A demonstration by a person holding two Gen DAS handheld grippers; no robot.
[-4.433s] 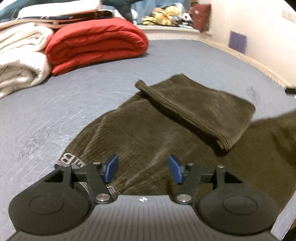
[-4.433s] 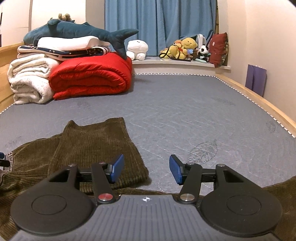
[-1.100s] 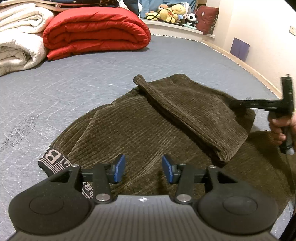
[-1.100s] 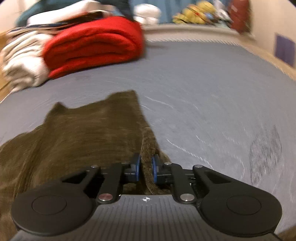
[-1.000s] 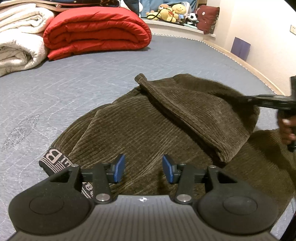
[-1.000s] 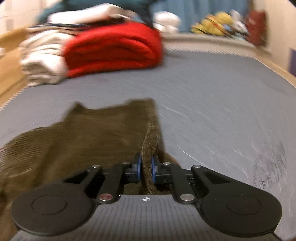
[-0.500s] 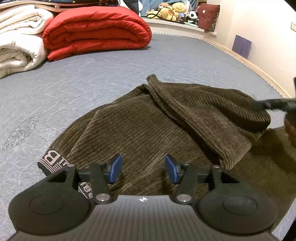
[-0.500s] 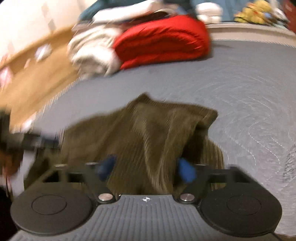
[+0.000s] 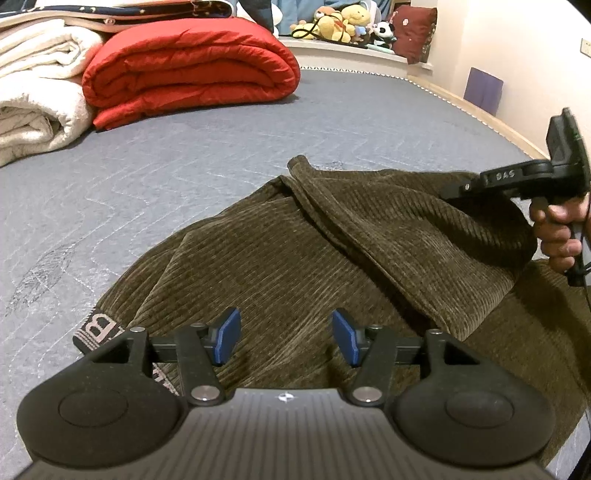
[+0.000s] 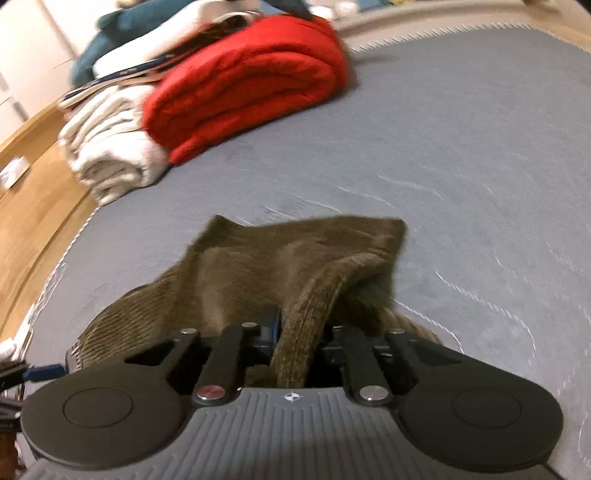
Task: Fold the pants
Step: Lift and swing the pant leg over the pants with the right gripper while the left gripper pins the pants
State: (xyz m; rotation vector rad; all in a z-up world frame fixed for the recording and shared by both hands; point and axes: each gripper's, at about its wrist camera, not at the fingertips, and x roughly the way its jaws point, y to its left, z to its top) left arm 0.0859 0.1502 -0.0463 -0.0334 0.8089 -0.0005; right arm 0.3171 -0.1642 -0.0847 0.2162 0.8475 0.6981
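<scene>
Dark olive corduroy pants (image 9: 280,258) lie spread on the grey mattress, with a printed waistband (image 9: 98,328) at the near left. One leg is folded back over the body. My left gripper (image 9: 286,336) is open and empty, low over the pants near the waistband. My right gripper (image 10: 301,339) is shut on the folded leg's edge (image 10: 310,306) and holds it lifted. It also shows in the left wrist view (image 9: 517,177), at the right, over the leg's far end.
A folded red duvet (image 9: 192,74) and white blankets (image 9: 37,99) lie at the back left of the grey mattress (image 9: 147,177). Stuffed toys (image 9: 340,26) sit on the far ledge. A wooden bed frame (image 10: 33,192) runs along the left.
My right gripper, shut on the pant leg's edge, has lifted it and swung it toward the left. The folded leg has shifted and bunched. My left gripper has stayed put and opened slightly wider.
</scene>
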